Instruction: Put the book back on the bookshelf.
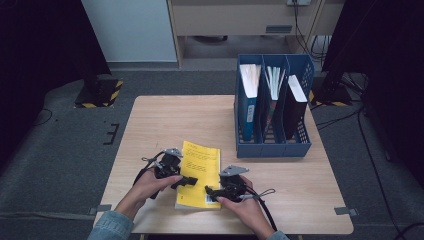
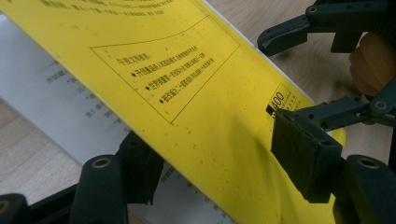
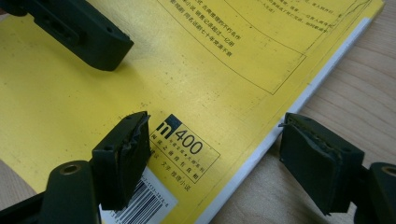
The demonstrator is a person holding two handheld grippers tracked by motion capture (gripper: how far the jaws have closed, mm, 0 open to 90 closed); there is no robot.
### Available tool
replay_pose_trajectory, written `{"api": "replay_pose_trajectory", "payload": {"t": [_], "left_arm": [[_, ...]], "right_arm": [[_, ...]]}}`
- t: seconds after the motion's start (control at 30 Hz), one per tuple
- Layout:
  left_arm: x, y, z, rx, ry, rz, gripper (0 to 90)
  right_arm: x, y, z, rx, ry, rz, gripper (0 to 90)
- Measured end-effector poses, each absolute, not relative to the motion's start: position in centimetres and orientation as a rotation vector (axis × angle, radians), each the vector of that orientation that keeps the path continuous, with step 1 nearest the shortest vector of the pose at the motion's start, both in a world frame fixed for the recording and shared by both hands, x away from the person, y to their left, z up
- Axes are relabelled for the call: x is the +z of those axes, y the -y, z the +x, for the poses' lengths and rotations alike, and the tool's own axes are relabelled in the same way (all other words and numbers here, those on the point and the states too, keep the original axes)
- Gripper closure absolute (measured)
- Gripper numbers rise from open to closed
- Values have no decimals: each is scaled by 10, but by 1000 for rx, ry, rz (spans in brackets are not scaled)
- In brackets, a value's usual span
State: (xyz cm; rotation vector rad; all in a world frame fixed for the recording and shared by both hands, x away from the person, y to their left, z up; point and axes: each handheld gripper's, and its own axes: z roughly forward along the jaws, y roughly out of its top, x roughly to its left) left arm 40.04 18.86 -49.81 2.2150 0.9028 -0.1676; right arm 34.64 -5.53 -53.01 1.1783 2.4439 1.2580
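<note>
A yellow paperback [image 1: 200,165] lies on the wooden table [image 1: 160,120] near its front edge. My left gripper [image 1: 186,181] reaches in from the book's left side. In the left gripper view its jaws [image 2: 219,163] stand apart around the lifted yellow cover [image 2: 187,70], one pad under it and the other on top, with a white printed page [image 2: 42,102] exposed below. My right gripper [image 1: 212,192] is at the book's near right corner. It is open [image 3: 222,156], one pad on the cover [image 3: 224,70] by the barcode and the other on the bare table beside the book's edge.
A blue three-slot file holder [image 1: 272,147] with upright books stands at the back right of the table. Dark stands and cables line the carpeted floor around it. The person's hands come in from the front edge.
</note>
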Motion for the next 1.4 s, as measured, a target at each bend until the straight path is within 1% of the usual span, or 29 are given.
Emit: {"api": "replay_pose_trajectory", "payload": {"t": [0.03,0.13,0.27,0.37,0.47,0.5,0.53,0.6,0.73,0.77,0.83,0.87,0.97,1.17,1.27,1.33,1.4], "left_arm": [[-498,-187,401,-168,-908,2224,343],[-494,-184,404,-190,-923,2231,278],[-491,-186,408,-195,-955,2204,266],[-492,-184,407,-164,-942,2224,272],[-491,-186,406,-107,-943,2243,395],[-492,-188,405,-94,-943,2245,451],[-492,-189,405,-101,-951,2238,491],[-494,-190,405,-110,-950,2238,527],[-495,-189,405,-129,-943,2237,534],[-496,-189,404,-135,-931,2240,516],[-497,-187,404,-141,-909,2248,447],[-497,-186,403,-136,-908,2256,435],[-496,-183,404,-127,-912,2273,436],[-493,-182,406,-121,-930,2294,514],[-491,-184,405,-109,-916,2298,594],[-490,-183,405,-98,-909,2307,616],[-489,-184,404,-94,-901,2305,656]], "right_arm": [[-530,55,347,1258,-2446,1179,244],[-530,55,347,1259,-2444,1182,235],[-530,56,348,1256,-2456,1170,232],[-530,56,348,1256,-2458,1176,231],[-530,56,349,1255,-2461,1170,223],[-530,56,349,1255,-2461,1168,221],[-530,56,350,1251,-2467,1169,219],[-530,56,350,1241,-2472,1169,214],[-530,56,352,1232,-2483,1160,200],[-531,56,353,1233,-2489,1157,193],[-530,57,354,1237,-2501,1180,186],[-531,56,355,1244,-2494,1191,185],[-531,57,355,1241,-2498,1182,183],[-530,56,356,1225,-2513,1174,175],[-530,56,357,1224,-2523,1161,165],[-530,57,358,1214,-2536,1157,152],[-530,56,359,1207,-2545,1145,133]]}}
